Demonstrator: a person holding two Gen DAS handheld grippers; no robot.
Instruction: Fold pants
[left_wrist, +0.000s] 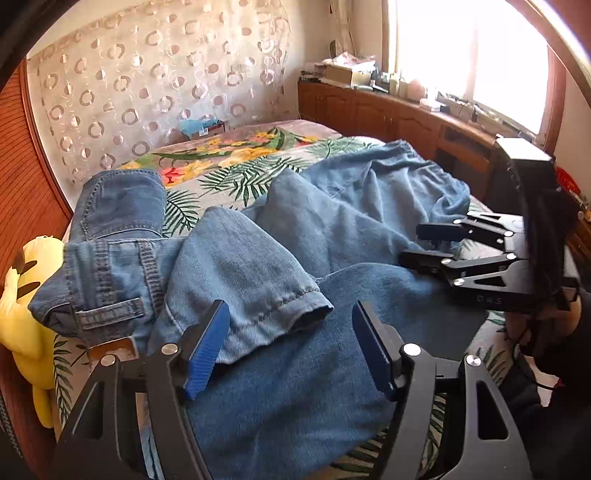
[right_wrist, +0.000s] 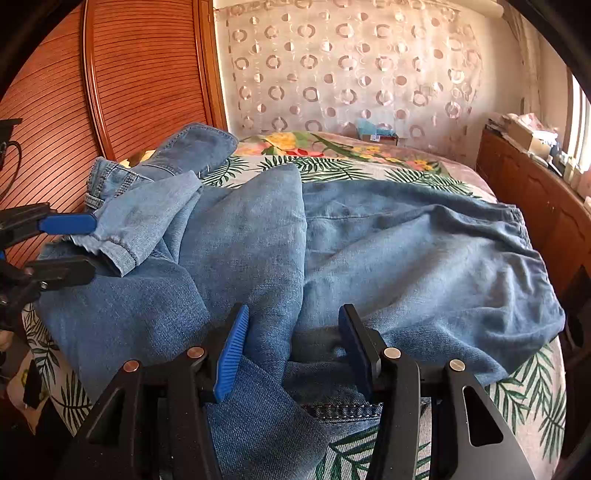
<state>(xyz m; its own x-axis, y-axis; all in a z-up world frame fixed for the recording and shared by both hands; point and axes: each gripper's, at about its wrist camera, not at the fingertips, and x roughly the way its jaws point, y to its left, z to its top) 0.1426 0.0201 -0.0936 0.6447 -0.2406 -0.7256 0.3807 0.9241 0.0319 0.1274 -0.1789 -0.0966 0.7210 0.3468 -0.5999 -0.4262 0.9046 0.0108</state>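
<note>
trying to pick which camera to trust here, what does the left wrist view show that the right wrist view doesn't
Only the left wrist view shows the yellow plush toy at the bed's edge and the bright window.

Only the right wrist view shows a stitched denim edge low between the open right gripper fingers.

Both show the jeans spread rumpled on the leafy bedspread, the circle-patterned curtain, and the open left gripper near a hemmed cuff.
</note>
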